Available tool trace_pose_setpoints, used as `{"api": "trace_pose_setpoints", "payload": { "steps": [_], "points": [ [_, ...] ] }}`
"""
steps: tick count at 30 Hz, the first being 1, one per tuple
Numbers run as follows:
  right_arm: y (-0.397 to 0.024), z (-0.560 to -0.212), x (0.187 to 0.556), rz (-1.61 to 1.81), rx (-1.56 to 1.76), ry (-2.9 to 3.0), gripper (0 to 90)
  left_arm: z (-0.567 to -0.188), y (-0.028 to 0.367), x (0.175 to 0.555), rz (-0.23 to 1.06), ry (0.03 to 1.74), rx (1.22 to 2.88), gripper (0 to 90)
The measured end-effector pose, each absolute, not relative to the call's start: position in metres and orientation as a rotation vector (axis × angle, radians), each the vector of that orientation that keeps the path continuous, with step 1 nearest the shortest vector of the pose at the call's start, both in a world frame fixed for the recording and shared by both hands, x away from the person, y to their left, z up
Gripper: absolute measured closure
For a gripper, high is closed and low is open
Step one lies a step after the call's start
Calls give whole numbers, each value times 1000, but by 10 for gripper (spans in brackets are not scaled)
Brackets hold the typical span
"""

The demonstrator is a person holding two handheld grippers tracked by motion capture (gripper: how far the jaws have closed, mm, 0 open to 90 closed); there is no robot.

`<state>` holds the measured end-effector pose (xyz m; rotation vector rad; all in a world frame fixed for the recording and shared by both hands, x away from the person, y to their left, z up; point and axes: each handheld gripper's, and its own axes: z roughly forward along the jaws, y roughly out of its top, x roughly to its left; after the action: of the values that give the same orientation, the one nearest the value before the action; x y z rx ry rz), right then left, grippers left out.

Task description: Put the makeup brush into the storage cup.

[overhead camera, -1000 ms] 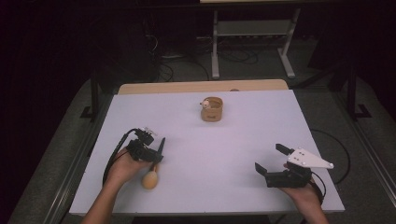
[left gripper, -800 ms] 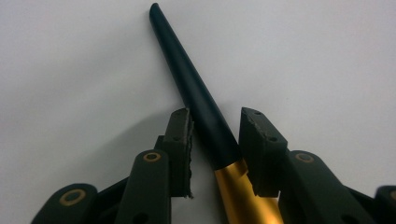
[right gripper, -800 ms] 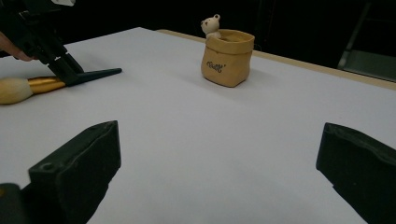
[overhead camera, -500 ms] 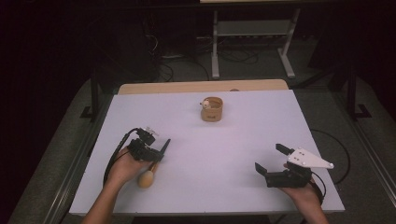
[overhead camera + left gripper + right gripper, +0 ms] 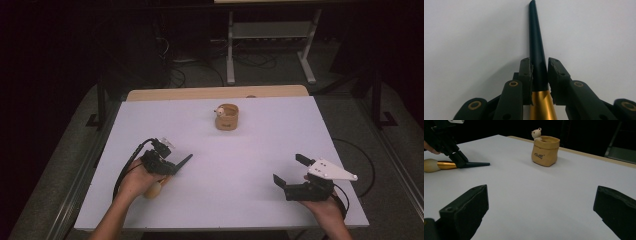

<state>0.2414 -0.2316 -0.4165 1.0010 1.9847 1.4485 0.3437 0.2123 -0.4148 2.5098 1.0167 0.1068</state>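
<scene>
Left gripper (image 5: 540, 72) has just closed on the makeup brush (image 5: 537, 45) at its black handle, tip lying ahead on the tabletop (image 5: 250, 150); advisable to lift level and slowly toward the pouch (image 5: 227, 117), right gripper (image 5: 290, 172) idle, open.

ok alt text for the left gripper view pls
The left gripper is shut on a makeup brush, pads clamping the dark handle just past its gold band. The handle tapers to a point away from the camera, over a plain white table.
</scene>
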Motion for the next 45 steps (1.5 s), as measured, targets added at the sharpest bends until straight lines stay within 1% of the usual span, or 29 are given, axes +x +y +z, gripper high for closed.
{"api": "trace_pose_setpoints", "payload": {
  "steps": [3, 10, 12, 13, 20, 21, 22, 25, 31, 35, 38, 45],
  "points": [
    [-232, -416, 241, 1449, 1002, 1983, 0, -415, 210, 343, 98, 997, 2515, 740],
    [-232, -417, 241, 1448, 1001, 1985, 0, -416, 210, 343, 89, 1010, 2497, 739],
    [-232, -416, 241, 1449, 1002, 1984, 0, -415, 212, 345, 73, 997, 2509, 731],
    [-232, -416, 241, 1449, 1001, 1984, 0, -416, 213, 344, 64, 1008, 2490, 730],
    [-232, -416, 241, 1449, 1001, 1984, 0, -413, 220, 345, 38, 1021, 2438, 630],
    [-232, -416, 241, 1450, 1001, 1984, 0, -413, 220, 345, 38, 1021, 2438, 630],
    [-232, -416, 241, 1450, 1004, 1983, 0, -409, 224, 344, 20, 1030, 2407, 601],
    [-232, -416, 241, 1450, 1005, 1982, 0, -407, 227, 342, 11, 1032, 2383, 565],
    [-232, -416, 242, 1451, 1004, 1981, 0, -404, 234, 337, 12, 1011, 2389, 481],
    [-233, -416, 241, 1454, 1004, 1978, 0, -403, 238, 334, -9, 1009, 2396, 443],
    [-233, -416, 241, 1452, 1005, 1979, 0, -403, 240, 331, -17, 1005, 2406, 430],
    [-233, -416, 241, 1451, 1003, 1979, 0, -403, 243, 324, -19, 1007, 2412, 437]
  ]
}}
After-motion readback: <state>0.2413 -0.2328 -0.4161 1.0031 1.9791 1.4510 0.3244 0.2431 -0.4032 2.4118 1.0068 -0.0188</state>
